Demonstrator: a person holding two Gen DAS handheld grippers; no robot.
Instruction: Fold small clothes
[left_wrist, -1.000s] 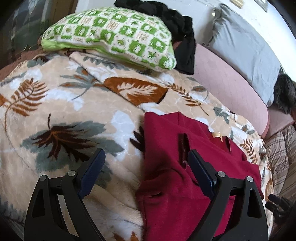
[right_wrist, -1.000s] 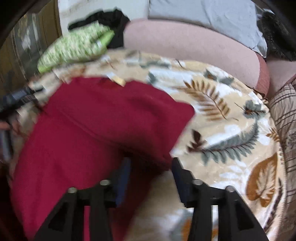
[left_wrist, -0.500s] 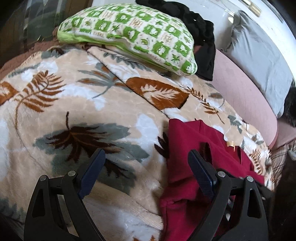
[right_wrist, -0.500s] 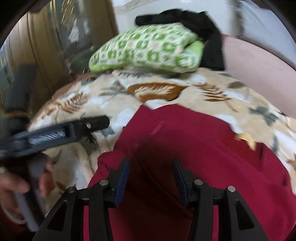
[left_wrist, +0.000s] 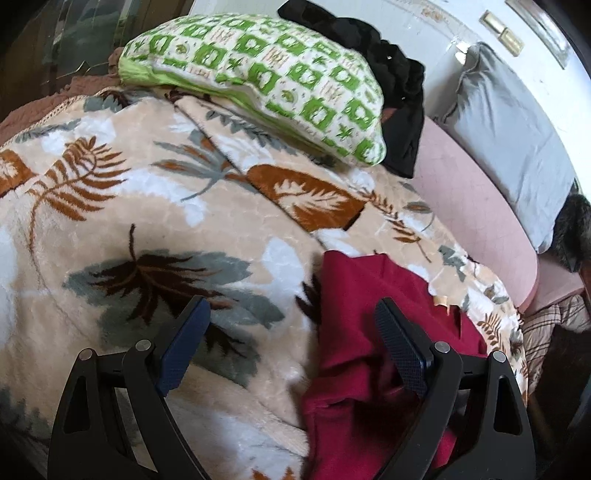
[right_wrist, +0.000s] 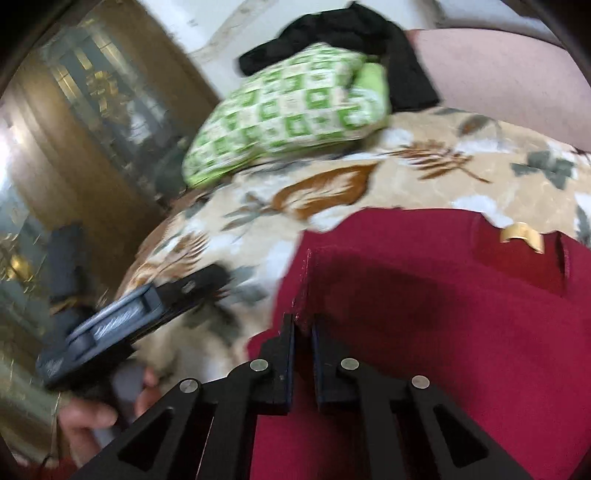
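Observation:
A dark red garment (left_wrist: 354, 288) lies rumpled on a leaf-patterned blanket (left_wrist: 147, 221); a gold tag shows near its far edge. My left gripper (left_wrist: 291, 302) is open wide, its right finger over the garment's left edge and its left finger over the blanket, with nothing gripped. In the right wrist view the red garment (right_wrist: 443, 314) fills the lower right. My right gripper (right_wrist: 303, 319) is closing, its pads pinching a raised fold at the garment's left edge. The left gripper (right_wrist: 147, 314), held by a hand (right_wrist: 88, 417), hovers to the left.
A green-and-white patterned pillow (left_wrist: 258, 74) lies at the back of the blanket, with black clothes (left_wrist: 388, 74) behind it. A pink sofa back (left_wrist: 472, 206) and a grey cushion (left_wrist: 509, 122) run along the right. A dark wooden cabinet (right_wrist: 74, 110) stands on the left.
My right gripper swung left across the garment to its left edge, and its jaws went from open to shut on a fold. The left gripper shifted only slightly.

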